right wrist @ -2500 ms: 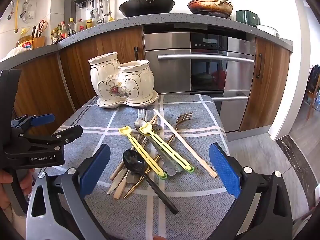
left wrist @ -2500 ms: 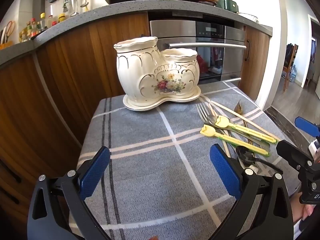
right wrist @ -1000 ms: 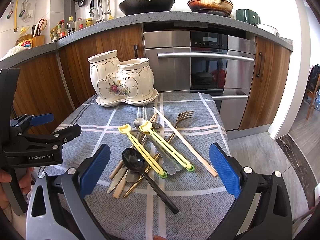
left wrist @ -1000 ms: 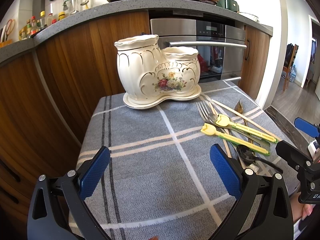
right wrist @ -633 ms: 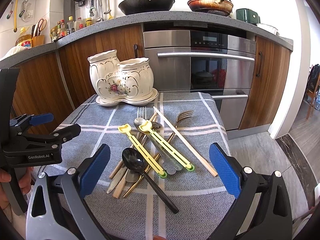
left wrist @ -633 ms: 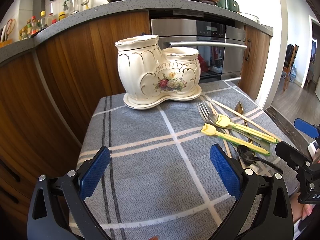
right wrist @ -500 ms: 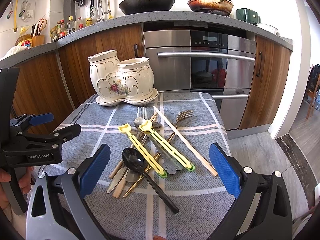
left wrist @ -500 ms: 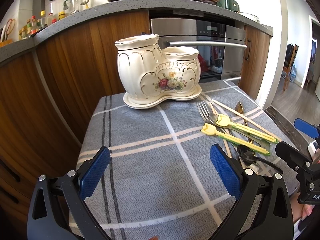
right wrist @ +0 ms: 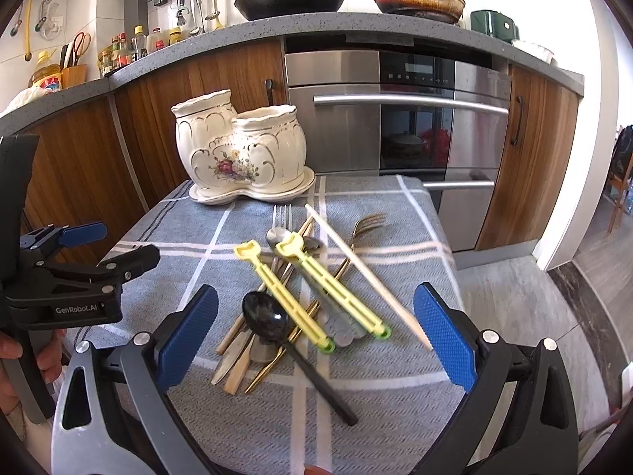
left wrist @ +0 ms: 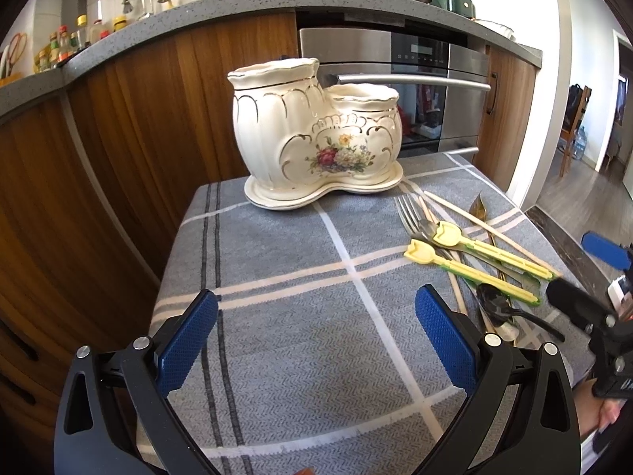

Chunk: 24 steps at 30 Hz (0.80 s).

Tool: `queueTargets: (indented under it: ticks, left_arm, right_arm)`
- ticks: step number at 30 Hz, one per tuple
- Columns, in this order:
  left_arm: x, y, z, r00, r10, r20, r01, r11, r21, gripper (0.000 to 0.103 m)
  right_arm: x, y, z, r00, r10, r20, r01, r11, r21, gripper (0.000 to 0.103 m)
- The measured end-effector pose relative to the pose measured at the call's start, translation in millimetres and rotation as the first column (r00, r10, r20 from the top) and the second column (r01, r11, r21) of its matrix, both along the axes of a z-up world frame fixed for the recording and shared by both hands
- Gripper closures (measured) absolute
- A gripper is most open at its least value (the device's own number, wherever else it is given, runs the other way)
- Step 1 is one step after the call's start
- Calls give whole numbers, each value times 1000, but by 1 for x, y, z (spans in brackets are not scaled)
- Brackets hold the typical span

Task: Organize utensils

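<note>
Right hand-held gripper [right wrist: 315, 330] hovers wide open over the heap of mixed utensils [right wrist: 300, 289] (black spoon nearest, perhaps overlapping a knife) on the grey checked worktop [left wrist: 296, 316]. Left hand-held gripper [left wrist: 316, 336] gapes, empty. Farther back stands the cream floral ceramic holder [left wrist: 316, 138].

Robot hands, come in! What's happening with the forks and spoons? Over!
Left gripper open, empty. Right gripper open, empty, over the utensil pile. Holder upright at the back of the cloth, nothing showing above its rims. Path looks clear.
</note>
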<state>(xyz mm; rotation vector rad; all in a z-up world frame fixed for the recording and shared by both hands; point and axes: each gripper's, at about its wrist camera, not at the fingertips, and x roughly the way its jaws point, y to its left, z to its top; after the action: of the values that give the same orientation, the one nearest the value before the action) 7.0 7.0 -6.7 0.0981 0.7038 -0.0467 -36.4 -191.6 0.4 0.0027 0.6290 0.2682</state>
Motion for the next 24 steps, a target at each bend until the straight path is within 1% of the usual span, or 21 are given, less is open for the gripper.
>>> queueTargets:
  ticks: [2,4,7,10,13,15,16,18,19,20,21,24]
  left_arm:
    - [1,1,0,1000,2,-4,-2,1000,0,4]
    - [3,2,-1,1000,3,-7,-3,1000,-1,4]
    - [4,2,-2,1000,-3,-16,3,1000,-6,4]
    - [5,2,-3,1000,-8,-21,8,1000,-2,4]
    - [6,3,-3,1000,-12,-25,12,1000,-4,4]
    - [8,4,-4,1000,-11,-30,11,1000,-7,4]
    - [9,5,-5,999,-11,-35,11,1000,-11,4]
    - [11,6,-6,999,-13,-42,13,1000,-17,4]
    - [12,7,-6,999,-16,-46,15,1000,-19,4]
    - [11,6,-7,999,-17,-46,16,1000,-19,4]
    - [12,6,-7,999,-20,-47,19,1000,-18,4]
    - [12,6,-8,998,-28,-52,27,999,-19,4]
  right_arm:
    - [4,-2,5,1000,8,6,-8,1000,-4,5]
    - [12,-4,10,999,37,0,-37,999,-5,6]
    - [29,-4,13,997,80,-22,-80,997,-17,6]
    - [50,-2,8,991,112,-69,-116,992,-56,7]
    - [61,5,4,983,158,-93,-164,984,-69,16]
    - [67,11,1,977,186,-107,-195,977,-84,27]
    - [69,13,-1,975,192,-116,-203,975,-95,30]
    - [74,19,-7,966,215,-141,-232,966,-114,44]
    - [77,21,-9,963,223,-151,-242,963,-121,49]
    - [79,24,-13,959,229,-164,-252,958,-136,56]
    - [80,26,-15,957,232,-173,-258,955,-145,60]
    - [86,28,-20,945,249,-211,-280,951,-134,66]
